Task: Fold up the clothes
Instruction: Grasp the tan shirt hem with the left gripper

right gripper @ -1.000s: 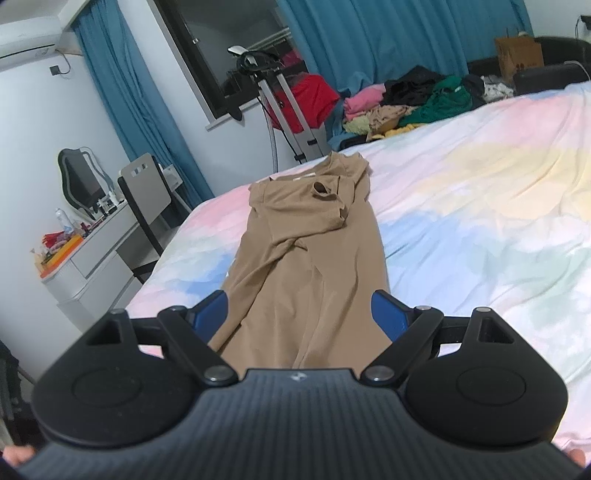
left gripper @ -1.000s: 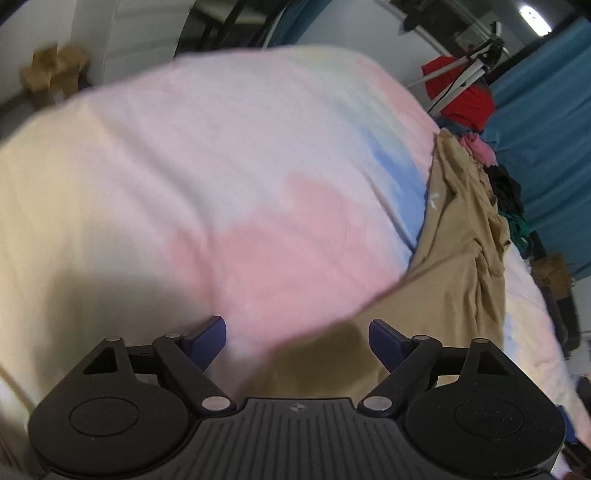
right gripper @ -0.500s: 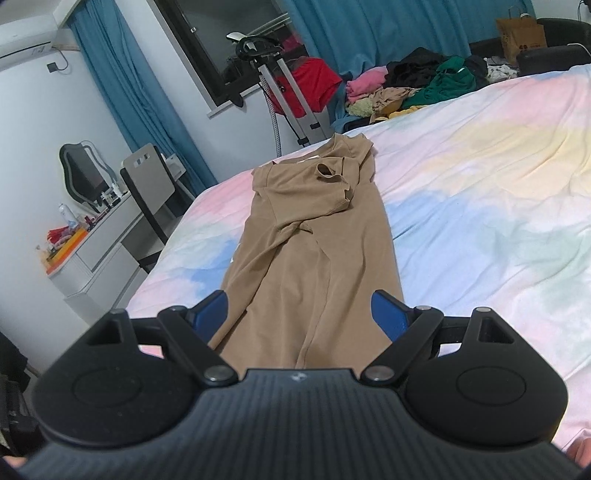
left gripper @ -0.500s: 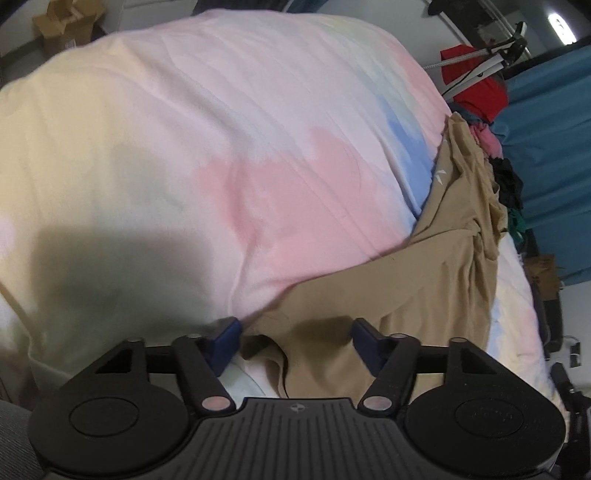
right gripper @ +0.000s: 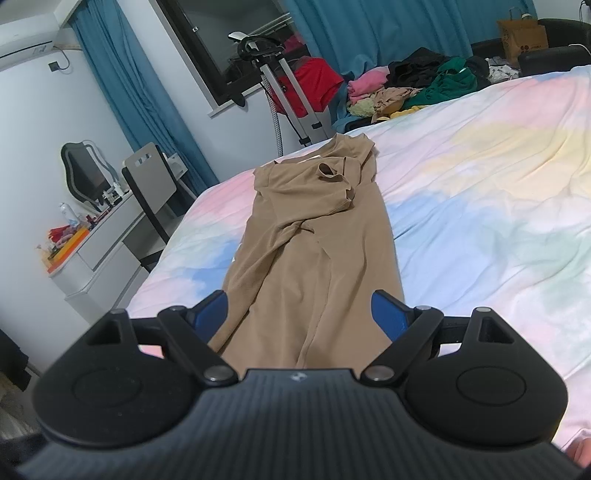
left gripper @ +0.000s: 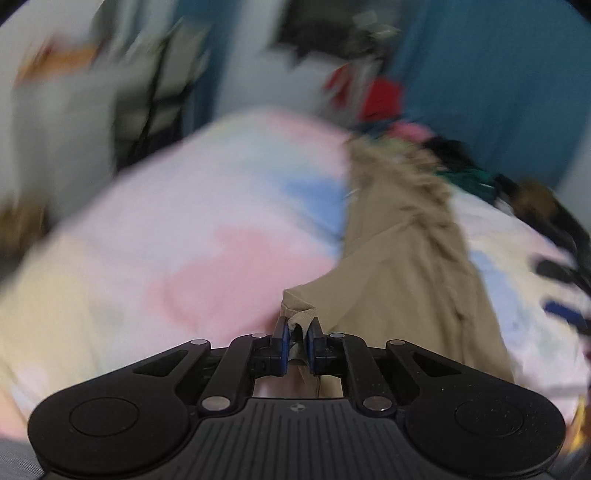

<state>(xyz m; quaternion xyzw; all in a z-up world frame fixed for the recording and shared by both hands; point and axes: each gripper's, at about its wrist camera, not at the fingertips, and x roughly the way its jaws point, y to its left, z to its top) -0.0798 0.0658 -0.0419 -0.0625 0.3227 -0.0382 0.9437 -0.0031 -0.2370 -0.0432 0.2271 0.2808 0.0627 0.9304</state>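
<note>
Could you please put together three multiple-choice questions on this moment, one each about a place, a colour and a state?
1. Where does the tan garment lie?
A. on the white desk
B. on the bed
C. over the grey chair

2. What colour are the curtains?
A. yellow
B. white
C. blue

3. How do the two grippers stand?
A. the left gripper is closed on a corner of the garment, the right gripper is open
B. both are open
C. the right is closed on the garment, the left is open

Answers:
1 B, it is spread lengthwise on the pastel bedspread.
2 C, blue drapes hang by the window.
3 A, tan cloth is pinched between the left pads, while the right pads stand wide apart above the garment.
</note>
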